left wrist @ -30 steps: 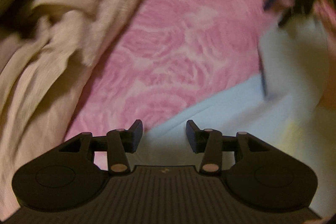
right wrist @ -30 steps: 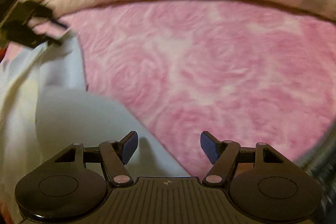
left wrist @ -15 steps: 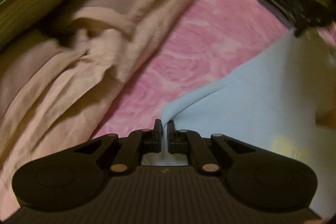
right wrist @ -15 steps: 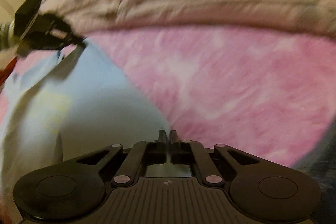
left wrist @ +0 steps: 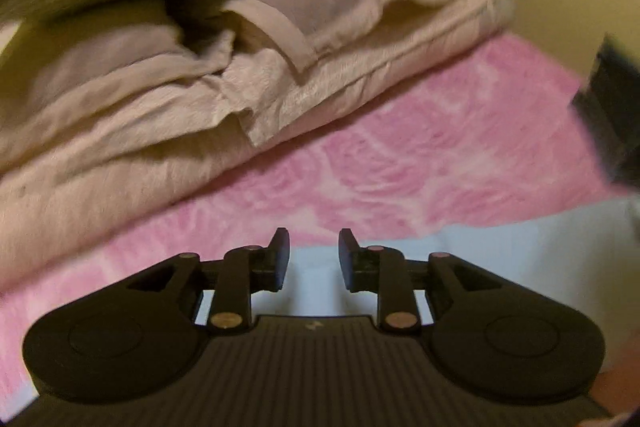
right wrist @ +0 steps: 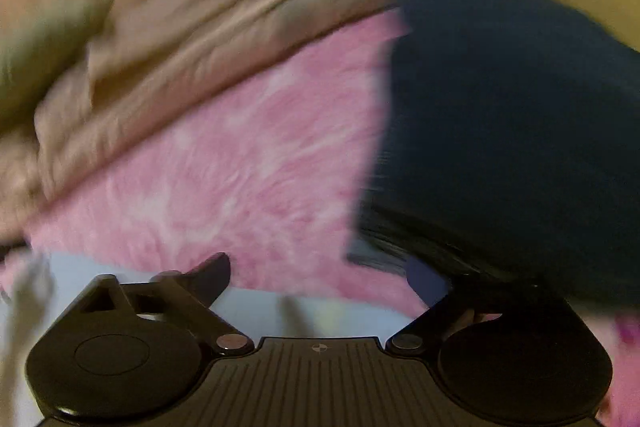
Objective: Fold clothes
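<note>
The pale blue garment (left wrist: 500, 247) lies flat along the lower part of the left wrist view, spread on the pink rose-patterned blanket (left wrist: 400, 163); in the right wrist view its edge shows as a light strip along the bottom. It appears laid down so that a fold can settle. The left gripper (left wrist: 310, 253) hangs just over the cloth with its jaws opening and nothing pinched between them. The right gripper (right wrist: 320, 277) has its jaws opening wide, likewise with no cloth between them, only blanket and the garment's edge beneath. Both seem to be letting go after a fold.

Across the upper left of both views runs a rumpled beige quilt (left wrist: 200, 99), pushed to the back, probably to leave working room. A dark navy cloth (right wrist: 512, 131), too blurred to name further, fills the right of the right wrist view.
</note>
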`<state>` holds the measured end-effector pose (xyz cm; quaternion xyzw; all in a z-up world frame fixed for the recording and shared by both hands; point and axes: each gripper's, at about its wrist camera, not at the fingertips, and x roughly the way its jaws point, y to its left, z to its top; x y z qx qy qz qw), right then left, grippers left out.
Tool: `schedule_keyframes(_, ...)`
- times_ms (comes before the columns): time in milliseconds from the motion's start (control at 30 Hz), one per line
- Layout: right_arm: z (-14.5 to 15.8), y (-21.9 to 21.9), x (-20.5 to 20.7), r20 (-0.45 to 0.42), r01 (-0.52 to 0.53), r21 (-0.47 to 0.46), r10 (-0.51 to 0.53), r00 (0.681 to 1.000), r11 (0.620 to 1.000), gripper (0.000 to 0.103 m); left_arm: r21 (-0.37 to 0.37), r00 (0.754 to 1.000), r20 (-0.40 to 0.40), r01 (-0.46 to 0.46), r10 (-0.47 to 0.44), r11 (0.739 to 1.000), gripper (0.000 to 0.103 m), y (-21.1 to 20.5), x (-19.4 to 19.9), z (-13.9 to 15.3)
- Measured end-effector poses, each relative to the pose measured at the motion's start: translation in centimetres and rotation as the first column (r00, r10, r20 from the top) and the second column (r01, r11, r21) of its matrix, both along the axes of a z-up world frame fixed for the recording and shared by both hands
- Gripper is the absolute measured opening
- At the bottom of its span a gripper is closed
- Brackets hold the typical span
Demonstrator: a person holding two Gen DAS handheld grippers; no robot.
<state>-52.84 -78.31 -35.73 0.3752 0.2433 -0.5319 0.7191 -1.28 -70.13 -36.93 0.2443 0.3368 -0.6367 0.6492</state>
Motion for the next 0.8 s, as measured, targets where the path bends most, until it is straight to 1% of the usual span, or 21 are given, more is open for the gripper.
schedule_keyframes(33, 0.6, 1.6, -2.1, 0.036, 0.064, 0.023, -0.065, 0.997, 0.998, 0.093, 0.003, 0.998, -0.063, -0.03, 0.03, 1.0, 0.024, 1.4, 0.3, 0.7)
schedule_keyframes(67, 0.9, 3.4, -4.2, 0.078, 0.132, 0.053, -0.136, 0.988, 0.99, 0.088, 0.013, 0.99, -0.127, -0.068, 0.069, 0.998, 0.024, 2.9, 0.6, 1.3)
schedule_keyframes(100, 1.0, 5.3, -6.3, 0.123, 0.203, 0.087, -0.213, 0.969, 0.975, 0.081, 0.029, 0.975, -0.189, -0.111, 0.115, 0.993, 0.024, 4.7, 0.9, 1.6)
schedule_keyframes(133, 0.8, 7.1, -8.3, 0.16, 0.271, 0.13, -0.29, 0.944, 0.954, 0.081, 0.048, 0.955, -0.25, -0.153, 0.16, 0.987, 0.024, 6.5, 1.1, 2.0)
schedule_keyframes(167, 0.2, 8.9, -10.0, 0.185, 0.335, 0.181, -0.367, 0.912, 0.925, 0.081, 0.072, 0.932, -0.296, -0.195, 0.208, 0.978, 0.024, 8.2, 1.3, 2.2)
schedule_keyframes(233, -1.6, 11.7, -12.4, 0.215, 0.436, 0.273, -0.496, 0.841, 0.858, 0.079, 0.127, 0.886, -0.351, -0.276, 0.303, 0.953, 0.024, 11.5, 1.3, 2.1)
schedule_keyframes(267, -2.5, 12.3, -12.9, 0.239, 0.46, 0.301, -0.533, 0.811, 0.835, 0.074, 0.151, 0.865, -0.364, -0.312, 0.346, 0.938, 0.024, 13.1, 1.4, 2.0)
schedule_keyframes(300, -3.4, 12.7, -13.3, 0.27, 0.474, 0.322, -0.559, 0.784, 0.82, 0.072, 0.177, 0.841, -0.376, -0.347, 0.389, 0.921, 0.024, 14.6, 1.4, 1.9)
schedule_keyframes(333, -4.1, 12.7, -13.3, 0.293, 0.481, 0.337, -0.576, 0.763, 0.809, 0.072, 0.196, 0.82, -0.385, -0.376, 0.424, 0.906, 0.024, 16.0, 1.4, 1.8)
schedule_keyframes(367, -4.6, 12.1, -12.7, 0.306, 0.472, 0.336, -0.569, 0.763, 0.815, 0.072, 0.209, 0.802, -0.392, -0.401, 0.452, 0.892, 0.024, 17.3, 1.5, 1.8)
schedule_keyframes(400, -5.0, 11.1, -11.7, 0.315, 0.452, 0.326, -0.546, 0.776, 0.83, 0.072, 0.218, 0.788, -0.395, -0.42, 0.473, 0.881, 0.024, 18.4, 1.5, 1.8)
schedule_keyframes(467, -5.3, 9.5, -9.5, 0.297, 0.414, 0.287, -0.491, 0.819, 0.864, 0.072, 0.229, 0.768, -0.395, -0.449, 0.504, 0.864, 0.024, 20.3, 1.6, 1.9)
schedule_keyframes(500, -5.4, 8.7, -8.4, 0.276, 0.394, 0.271, -0.462, 0.843, 0.879, 0.056, 0.231, 0.762, -0.396, -0.458, 0.512, 0.859, 0.024, 21.1, 1.7, 2.0)
schedule_keyframes(533, -5.4, 7.8, -7.4, 0.249, 0.373, 0.26, -0.435, 0.865, 0.891, 0.032, 0.23, 0.76, -0.396, -0.461, 0.515, 0.857, 0.024, 21.9, 1.7, 2.1)
schedule_keyframes(567, -5.5, 7.1, -6.6, 0.23, 0.355, 0.26, -0.415, 0.88, 0.898, 0.008, 0.229, 0.759, -0.396, -0.465, 0.518, 0.855, 0.024, 22.6, 1.8, 2.3)
schedule_keyframes(600, -5.3, 6.5, -6.1, 0.218, 0.347, 0.252, -0.402, 0.889, 0.903, 0.008, 0.226, 0.758, -0.394, -0.468, 0.519, 0.854, 0.024, 23.4, 1.8, 2.4)
schedule_keyframes(667, -3.8, 5.7, -5.6, 0.147, 0.351, 0.157, -0.373, 0.916, 0.923, 0.006, 0.215, 0.759, -0.379, -0.484, 0.53, 0.848, 0.024, 25.3, 2.2, 2.9)
schedule_keyframes(733, -3.1, 5.4, -5.9, 0.092, 0.368, 0.094, -0.376, 0.922, 0.925, 0.006, 0.218, 0.754, -0.341, -0.517, 0.561, 0.828, 0.026, 27.2, 2.8, 3.1)
schedule_keyframes(767, -3.3, 5.2, -6.0, 0.069, 0.369, 0.097, -0.376, 0.924, 0.924, 0.007, 0.228, 0.748, -0.313, -0.539, 0.585, 0.811, 0.026, 28.3, 3.2, 3.0)
schedule_keyframes(800, -3.8, 4.8, -5.9, 0.049, 0.362, 0.13, -0.371, 0.927, 0.923, 0.007, 0.237, 0.741, -0.284, -0.56, 0.608, 0.794, 0.026, 29.3, 3.5, 2.8)
